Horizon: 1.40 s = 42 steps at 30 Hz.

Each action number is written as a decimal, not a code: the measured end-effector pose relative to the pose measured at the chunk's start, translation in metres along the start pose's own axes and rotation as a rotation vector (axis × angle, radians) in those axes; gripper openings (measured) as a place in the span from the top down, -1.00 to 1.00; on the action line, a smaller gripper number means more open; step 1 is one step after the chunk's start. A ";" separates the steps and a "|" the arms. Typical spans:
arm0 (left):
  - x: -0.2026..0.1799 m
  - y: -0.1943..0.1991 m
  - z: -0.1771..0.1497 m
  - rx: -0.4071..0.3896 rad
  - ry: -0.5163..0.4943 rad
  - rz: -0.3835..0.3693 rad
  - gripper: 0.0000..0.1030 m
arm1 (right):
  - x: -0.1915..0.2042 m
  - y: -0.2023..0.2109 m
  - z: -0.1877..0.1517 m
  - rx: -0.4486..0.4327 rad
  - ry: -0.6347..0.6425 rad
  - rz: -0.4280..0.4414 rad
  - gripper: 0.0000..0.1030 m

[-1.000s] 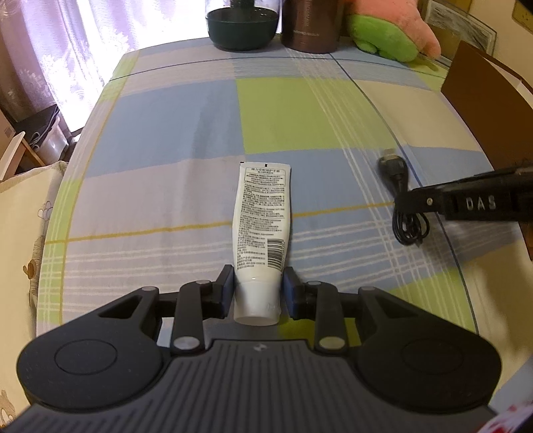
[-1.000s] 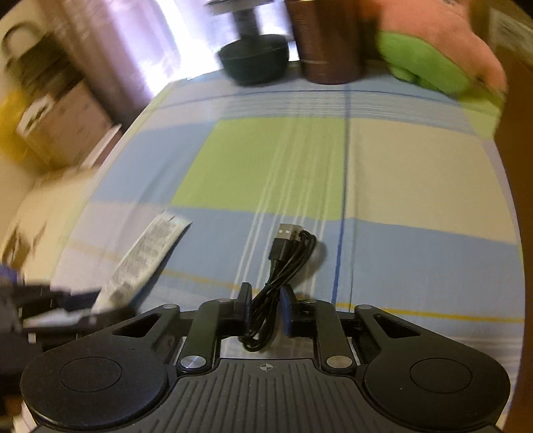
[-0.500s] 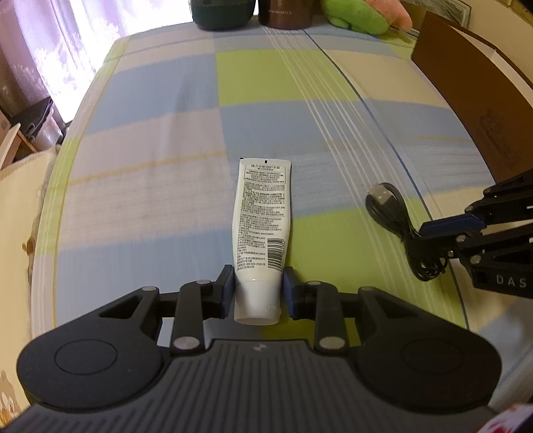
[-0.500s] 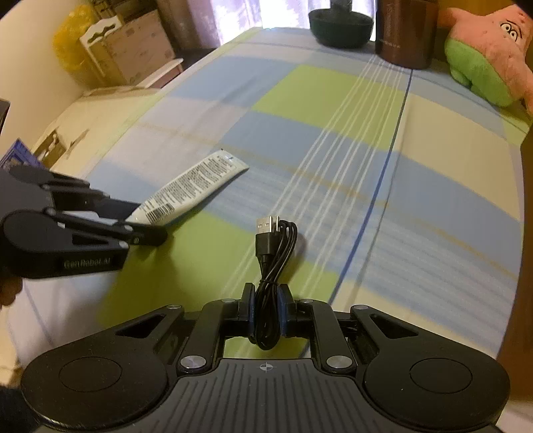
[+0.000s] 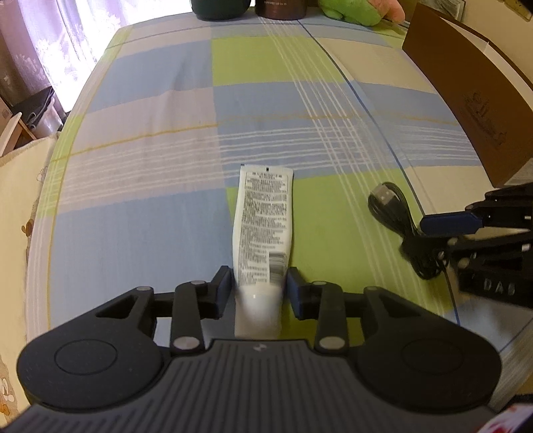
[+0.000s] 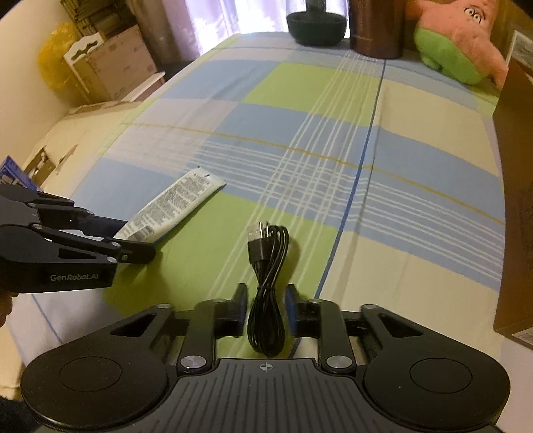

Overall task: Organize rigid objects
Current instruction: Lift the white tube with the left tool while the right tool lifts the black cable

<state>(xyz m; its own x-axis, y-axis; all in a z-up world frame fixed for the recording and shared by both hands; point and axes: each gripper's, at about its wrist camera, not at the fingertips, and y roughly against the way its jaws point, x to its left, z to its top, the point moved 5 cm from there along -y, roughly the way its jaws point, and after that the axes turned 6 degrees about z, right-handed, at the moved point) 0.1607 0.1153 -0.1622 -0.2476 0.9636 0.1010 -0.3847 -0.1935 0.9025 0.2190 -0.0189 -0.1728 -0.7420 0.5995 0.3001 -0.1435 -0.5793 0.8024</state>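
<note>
A white tube [image 5: 263, 216] with printed text lies on the checked cloth [image 5: 150, 200], cap end between the fingers of my left gripper [image 5: 259, 276]. The jaws are opening and the pads stand just off the tube's sides; the cap is blurred. In the right wrist view a coiled black USB cable [image 6: 266, 253] lies on a green square, its loop between the fingers of my right gripper [image 6: 266, 293]. Those jaws are opening too, with gaps on both sides of the cable. The tube [image 6: 176, 206] and left gripper [image 6: 133, 246] sit to the cable's left.
A brown cardboard box [image 5: 466, 93] stands along the table's right edge. At the far end are a dark pot [image 6: 314, 28], a brown cylinder [image 6: 378, 30] and a pink-and-green plush toy [image 6: 456, 43]. Cardboard boxes [image 6: 110, 63] stand on the floor at left.
Both grippers carried the tube and the cable toward the near end of the table. Both pairs of jaws, shut on them before, have now parted.
</note>
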 end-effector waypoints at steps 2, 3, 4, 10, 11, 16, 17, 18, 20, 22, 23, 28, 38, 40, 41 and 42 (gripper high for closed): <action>-0.002 -0.002 0.003 -0.008 -0.006 0.004 0.39 | 0.002 -0.002 0.000 -0.013 0.007 -0.018 0.45; -0.002 -0.004 0.004 -0.012 -0.011 0.008 0.38 | 0.002 -0.004 0.001 -0.018 0.003 -0.022 0.45; -0.003 -0.004 0.005 -0.014 -0.015 0.011 0.38 | 0.002 -0.006 0.001 -0.022 -0.004 -0.028 0.45; -0.005 -0.007 0.007 -0.026 -0.030 0.020 0.36 | 0.006 -0.013 0.003 -0.048 0.004 -0.066 0.45; -0.006 -0.008 0.008 -0.027 -0.032 0.020 0.36 | 0.007 -0.015 0.003 -0.050 0.014 -0.074 0.45; -0.005 -0.007 0.008 -0.031 -0.044 0.019 0.34 | 0.011 -0.017 0.003 -0.053 0.045 -0.095 0.45; -0.005 -0.007 0.008 -0.033 -0.047 0.019 0.34 | 0.011 -0.017 0.003 -0.056 0.046 -0.095 0.46; -0.005 -0.007 0.007 -0.034 -0.050 0.019 0.34 | 0.010 -0.017 0.002 -0.058 0.046 -0.096 0.46; -0.006 -0.007 0.007 -0.037 -0.057 0.020 0.35 | 0.011 -0.017 0.001 -0.059 0.048 -0.096 0.50; -0.006 -0.007 0.007 -0.037 -0.061 0.019 0.35 | 0.011 -0.017 0.001 -0.058 0.047 -0.094 0.60; -0.006 -0.007 0.007 -0.038 -0.062 0.018 0.35 | 0.011 -0.017 0.001 -0.059 0.046 -0.094 0.62; -0.006 -0.006 0.007 -0.038 -0.067 0.016 0.36 | 0.011 -0.015 0.000 -0.059 0.044 -0.089 0.65; -0.008 -0.005 0.007 -0.040 -0.078 0.000 0.38 | 0.009 -0.009 -0.004 -0.047 0.014 -0.070 0.67; -0.010 -0.004 0.007 -0.042 -0.081 -0.004 0.38 | 0.008 -0.007 -0.006 -0.045 0.001 -0.066 0.67; -0.010 -0.003 0.007 -0.045 -0.082 -0.007 0.38 | 0.007 -0.005 -0.006 -0.046 -0.004 -0.065 0.67; -0.011 -0.002 0.007 -0.048 -0.083 -0.010 0.38 | 0.007 -0.003 -0.007 -0.048 -0.009 -0.065 0.67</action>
<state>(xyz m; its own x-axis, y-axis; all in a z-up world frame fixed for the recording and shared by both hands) 0.1708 0.1063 -0.1620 -0.1699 0.9771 0.1282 -0.4297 -0.1906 0.8826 0.2099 -0.0170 -0.1772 -0.7245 0.6413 0.2528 -0.2227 -0.5649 0.7945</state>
